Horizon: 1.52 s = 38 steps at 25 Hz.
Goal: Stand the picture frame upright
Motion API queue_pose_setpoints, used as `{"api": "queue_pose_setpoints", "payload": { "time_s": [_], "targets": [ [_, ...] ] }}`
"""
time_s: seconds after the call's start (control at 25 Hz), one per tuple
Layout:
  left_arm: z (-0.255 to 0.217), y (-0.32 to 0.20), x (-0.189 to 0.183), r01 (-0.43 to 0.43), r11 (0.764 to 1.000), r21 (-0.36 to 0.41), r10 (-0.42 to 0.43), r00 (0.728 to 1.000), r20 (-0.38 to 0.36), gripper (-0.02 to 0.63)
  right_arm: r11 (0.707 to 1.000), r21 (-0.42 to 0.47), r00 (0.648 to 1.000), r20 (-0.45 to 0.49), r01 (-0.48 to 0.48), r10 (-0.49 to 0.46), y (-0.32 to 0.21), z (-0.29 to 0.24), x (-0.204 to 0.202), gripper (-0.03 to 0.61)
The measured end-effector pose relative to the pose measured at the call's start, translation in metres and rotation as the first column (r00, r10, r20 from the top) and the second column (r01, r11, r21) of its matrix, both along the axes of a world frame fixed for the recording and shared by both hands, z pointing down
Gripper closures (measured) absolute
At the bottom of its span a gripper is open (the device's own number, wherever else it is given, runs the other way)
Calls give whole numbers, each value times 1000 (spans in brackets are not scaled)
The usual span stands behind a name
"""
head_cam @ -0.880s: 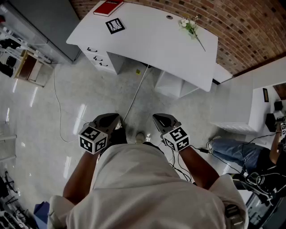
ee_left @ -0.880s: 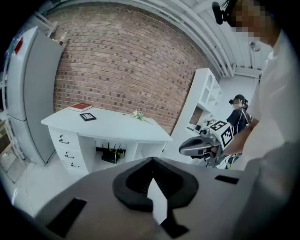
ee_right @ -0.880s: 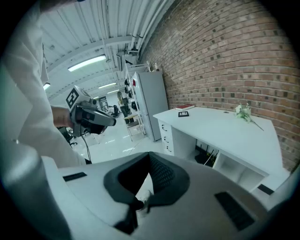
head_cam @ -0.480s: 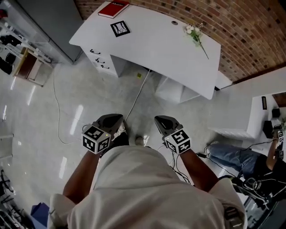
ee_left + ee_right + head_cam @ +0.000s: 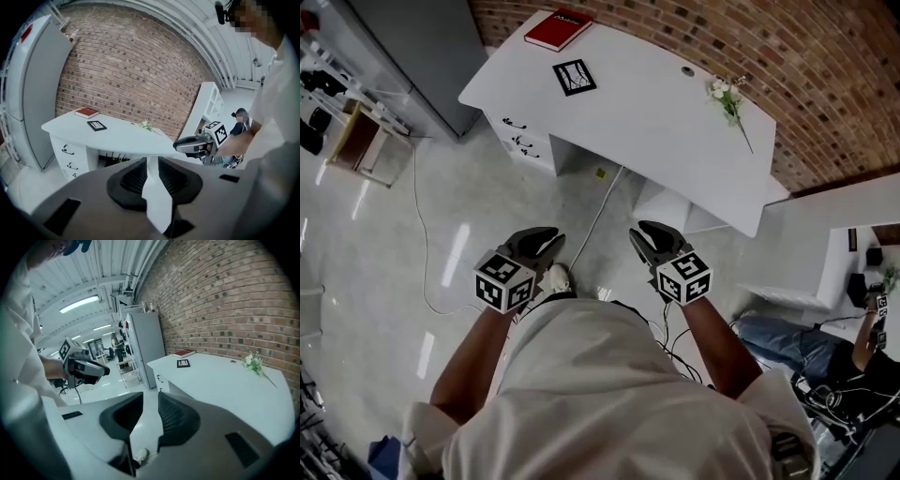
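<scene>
Picture frame (image 5: 575, 77), flat black rectangle with a pale insert, lies face-up on the smooth white curved desk (image 5: 656, 131), near the back-left end, just beside a red hardcover book (image 5: 559, 29). White flower sprig (image 5: 729, 94) lies on the desk's right side. Rough brick wall (image 5: 825, 66) behind, glossy pale floor (image 5: 441, 216) below. Left tongs (image 5: 546, 239) and right tongs (image 5: 649, 232), grey with ribbed black pads, are held near the person's body, well apart from the desk. Both stand slightly parted, nothing between them.
</scene>
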<state>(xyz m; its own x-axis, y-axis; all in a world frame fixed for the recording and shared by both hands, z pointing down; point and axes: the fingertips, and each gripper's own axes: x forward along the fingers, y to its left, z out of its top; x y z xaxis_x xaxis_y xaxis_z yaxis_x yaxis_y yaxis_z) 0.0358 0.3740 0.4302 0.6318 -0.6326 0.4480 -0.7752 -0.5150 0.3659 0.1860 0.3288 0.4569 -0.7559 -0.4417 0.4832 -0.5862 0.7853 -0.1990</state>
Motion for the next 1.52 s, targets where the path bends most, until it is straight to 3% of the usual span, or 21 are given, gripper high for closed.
{"api": "queue_pose_setpoints", "payload": {
  "time_s": [0.12,0.4,0.68,1.08,1.52],
  "targets": [
    [3,-22,-26,7,1000,-3,-7,1000,-3,538,1000,25,999,-40,-18,19,-27,4,-16,497],
    [13,-71,-67,49,999,-13,-50,999,-16,540,997,21,997,-25,-77,78,-88,1,-43,497],
    [26,-146,-65,119,991,-65,-121,992,-24,543,1000,-12,1000,-8,-2,2,-177,12,-47,499],
    [30,-267,-61,259,960,-106,-263,964,-23,541,989,-49,991,2,136,-136,-318,30,-50,499],
    [56,-349,-78,286,946,-154,-293,956,-18,538,974,-87,977,-17,210,-212,-403,52,-85,499]
  ]
}}
